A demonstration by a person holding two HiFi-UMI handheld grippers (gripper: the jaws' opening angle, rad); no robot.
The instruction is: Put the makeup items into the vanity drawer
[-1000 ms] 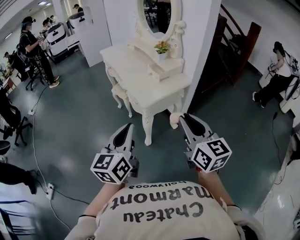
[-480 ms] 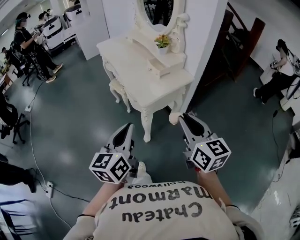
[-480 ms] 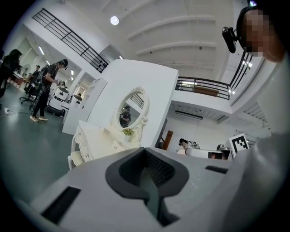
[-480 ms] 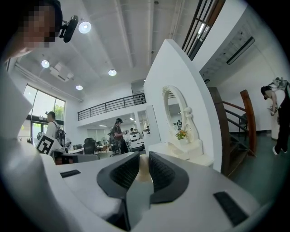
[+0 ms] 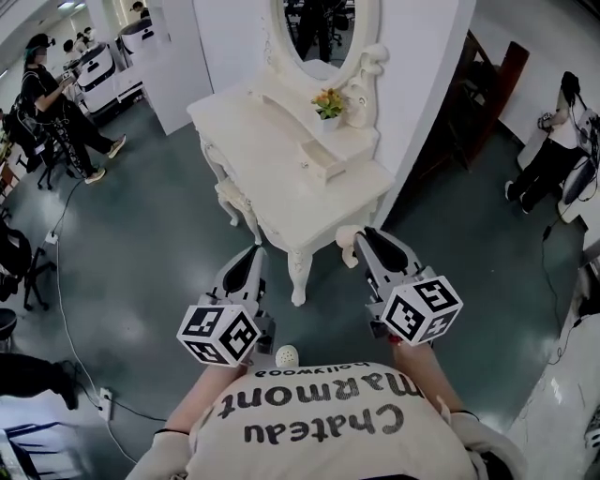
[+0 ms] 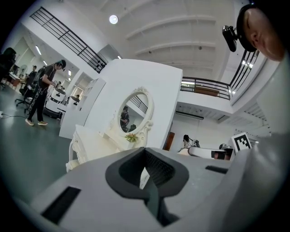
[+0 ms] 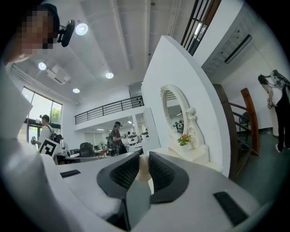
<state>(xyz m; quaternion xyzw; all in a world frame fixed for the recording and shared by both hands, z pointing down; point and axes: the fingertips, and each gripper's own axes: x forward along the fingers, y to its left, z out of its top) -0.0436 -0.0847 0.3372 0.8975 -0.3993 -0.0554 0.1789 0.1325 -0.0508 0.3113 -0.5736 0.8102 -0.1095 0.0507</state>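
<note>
The makeup item (image 5: 348,246), a small pale, rounded piece (a sponge or puff, by its look; too small to be sure), sits at the tip of the right gripper (image 5: 360,240). That gripper's jaws are partly closed and pinch it between the dark ribbed pads, as the right gripper view shows plainly. It is carried out front, off the floor (image 5: 150,244), probably so it reaches the furniture first. The left gripper (image 5: 255,255) hangs level with it at about 9 o'clock from the item. Its jaws are drawn in to a slit with nothing between them, likely kept free to work a drawer. At 12 o'clock from the person stands the white vanity, its tabletop (image 5: 272,159) bare at the front. The raised back tier carries a small drawer (image 5: 323,161) that seems to stick out a little, though I cannot tell whether it is really open. A pot of flowers (image 5: 328,101) stands behind it below the oval mirror (image 5: 323,28). The item is near the vanity's front corner but apart from it and nowhere near the drawer yet, so I judge the task to be in its carrying stage. Other people stand well off, one at 10 o'clock (image 5: 56,103) and one at 2 o'clock (image 5: 562,141).
</note>
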